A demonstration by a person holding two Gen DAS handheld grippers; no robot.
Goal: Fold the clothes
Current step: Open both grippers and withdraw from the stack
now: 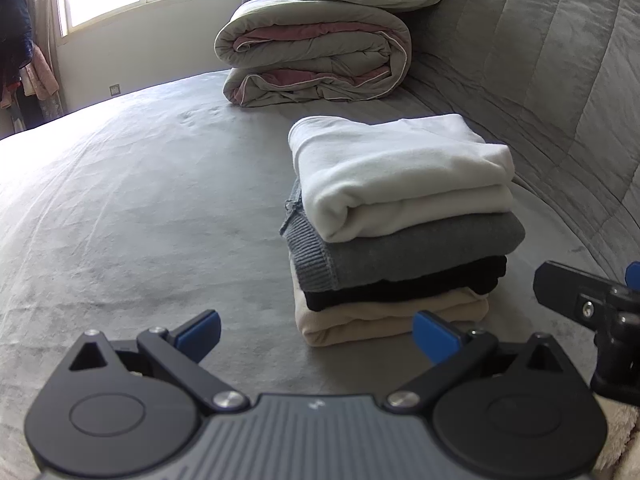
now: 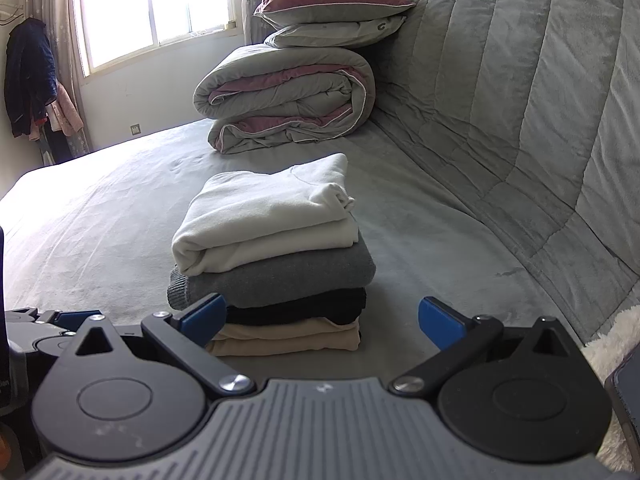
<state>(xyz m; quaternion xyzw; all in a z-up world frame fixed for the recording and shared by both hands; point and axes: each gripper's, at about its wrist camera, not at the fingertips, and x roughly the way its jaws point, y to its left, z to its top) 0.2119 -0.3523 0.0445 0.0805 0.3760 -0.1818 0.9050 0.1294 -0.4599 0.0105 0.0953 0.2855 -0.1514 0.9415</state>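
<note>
A stack of folded clothes stands on the grey bed [image 1: 140, 200] [image 2: 100, 232]. A white garment [image 1: 396, 172] [image 2: 268, 220] lies on top, over a grey knit [image 1: 400, 252] [image 2: 288, 276], a black piece [image 1: 420, 284] [image 2: 304, 308] and a beige one [image 1: 380, 320] [image 2: 296, 340] at the bottom. My left gripper [image 1: 318, 334] hovers open in front of the stack, holding nothing. My right gripper [image 2: 322, 322] is also open and empty, just short of the stack's near side. In the left wrist view, part of the right gripper [image 1: 588, 304] shows at the right edge.
A rolled grey and pink duvet [image 1: 316, 60] [image 2: 284, 96] with pillows [image 2: 336, 12] on top sits at the bed's far end. A quilted grey cover [image 2: 520, 100] rises along the right. A window [image 2: 156, 8] and hanging clothes [image 2: 30, 76] are at the back left.
</note>
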